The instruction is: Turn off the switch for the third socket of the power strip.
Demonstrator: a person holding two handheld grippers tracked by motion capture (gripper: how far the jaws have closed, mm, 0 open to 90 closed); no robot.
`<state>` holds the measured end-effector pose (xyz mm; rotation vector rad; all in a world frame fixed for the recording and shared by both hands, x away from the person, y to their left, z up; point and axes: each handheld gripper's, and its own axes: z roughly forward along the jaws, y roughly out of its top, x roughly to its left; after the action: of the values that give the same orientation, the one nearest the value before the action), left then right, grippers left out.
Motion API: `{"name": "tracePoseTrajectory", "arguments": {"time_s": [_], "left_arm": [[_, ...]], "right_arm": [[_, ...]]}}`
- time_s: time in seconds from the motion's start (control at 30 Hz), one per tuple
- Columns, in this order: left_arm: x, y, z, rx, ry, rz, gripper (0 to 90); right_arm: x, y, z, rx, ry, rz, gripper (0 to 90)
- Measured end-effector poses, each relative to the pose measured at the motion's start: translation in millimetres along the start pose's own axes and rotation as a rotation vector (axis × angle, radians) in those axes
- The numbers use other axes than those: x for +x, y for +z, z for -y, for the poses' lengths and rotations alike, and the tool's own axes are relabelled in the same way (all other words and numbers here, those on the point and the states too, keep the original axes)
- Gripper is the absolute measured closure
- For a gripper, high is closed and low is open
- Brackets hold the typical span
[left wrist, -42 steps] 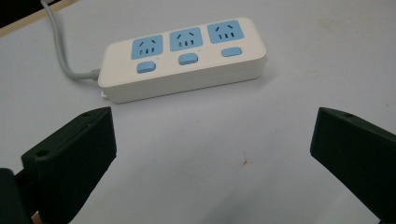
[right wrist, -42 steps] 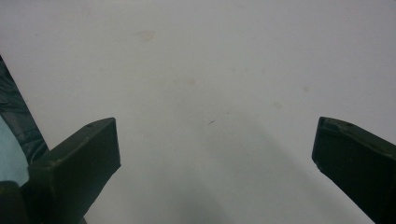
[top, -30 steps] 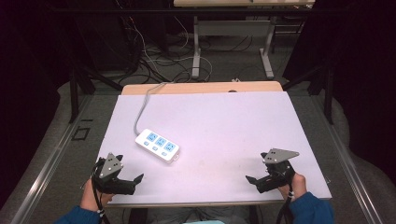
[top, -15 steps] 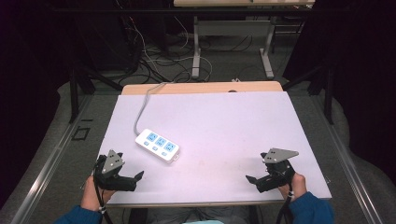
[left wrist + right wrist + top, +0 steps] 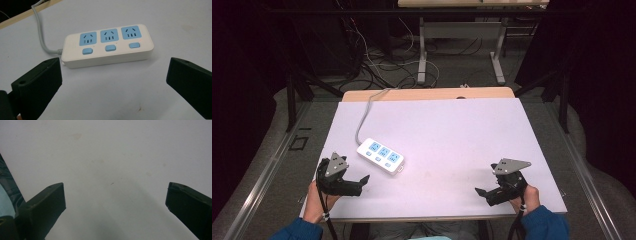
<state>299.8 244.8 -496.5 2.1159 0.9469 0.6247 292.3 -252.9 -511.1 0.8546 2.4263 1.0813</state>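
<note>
Seen along the left gripper (image 5: 113, 82), its jaws stand wide apart just short of the power strip (image 5: 107, 45) and its three blue sockets, while from above the right gripper (image 5: 484, 192), equally spread, hovers well apart over bare table (image 5: 452, 125).

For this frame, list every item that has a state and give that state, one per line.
Power strip: lying flat on the table, sockets facing up, all three sockets empty, not held.
Cord: attached to the strip's end, trailing off the table's far edge.
Left gripper: jaws wide open, aimed at the strip, not touching it.
Right gripper: jaws wide open, over bare table, holding nothing.
Table: white top, a few faint marks.
</note>
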Motion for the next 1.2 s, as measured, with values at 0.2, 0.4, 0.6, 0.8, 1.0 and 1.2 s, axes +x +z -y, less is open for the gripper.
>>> {"name": "tracePoseTrajectory", "arguments": {"time_s": [0.2, 0.4, 0.6, 0.8, 1.0, 1.2], "left_arm": [[0.2, 5.0, -6.1, -0.018, -0.004, -0.004, 0.2], [0.2, 11.1, -10.8, -0.011, -0.002, 0.008, 0.2], [1.1, 16.4, -15.2, -0.013, -0.001, 0.009, 0.1], [1.6, 23.1, -20.6, -0.004, 0.006, 0.017, 0.0], [0.3, 30.4, -25.3, -0.004, 0.01, 0.018, 0.0], [-1.4, 37.7, -29.4, 0.008, 0.014, 0.035, 0.0]], "right_arm": [[-0.3, 0.1, -0.1, 0.006, 0.002, -0.003, 2.2], [-0.8, -0.2, -0.3, 0.016, 0.0, -0.006, 2.4], [0.5, 0.4, 0.0, 0.01, 0.015, 0.001, 2.5], [-0.9, 0.0, -0.3, 0.014, 0.001, -0.004, 2.6], [0.2, 0.8, 0.2, 0.008, 0.014, 0.0, 2.7], [0.3, 0.6, 0.1, 0.007, 0.017, -0.002, 2.7]]}}
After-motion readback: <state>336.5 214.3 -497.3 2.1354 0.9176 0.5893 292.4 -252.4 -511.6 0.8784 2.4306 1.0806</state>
